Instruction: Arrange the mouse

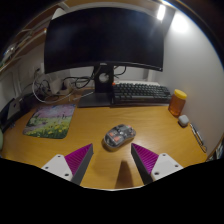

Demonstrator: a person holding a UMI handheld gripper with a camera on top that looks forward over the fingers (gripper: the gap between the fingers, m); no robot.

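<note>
A grey computer mouse lies on the wooden desk, just ahead of my fingers and slightly between their tips. My gripper is open, its two magenta pads spread wide with nothing held between them. A colourful mouse mat lies on the desk to the left of the mouse, beyond the left finger.
A large dark monitor stands on its base at the back, with a keyboard in front of it. An orange container stands right of the keyboard, a small white object beside it. Cables lie at the back left.
</note>
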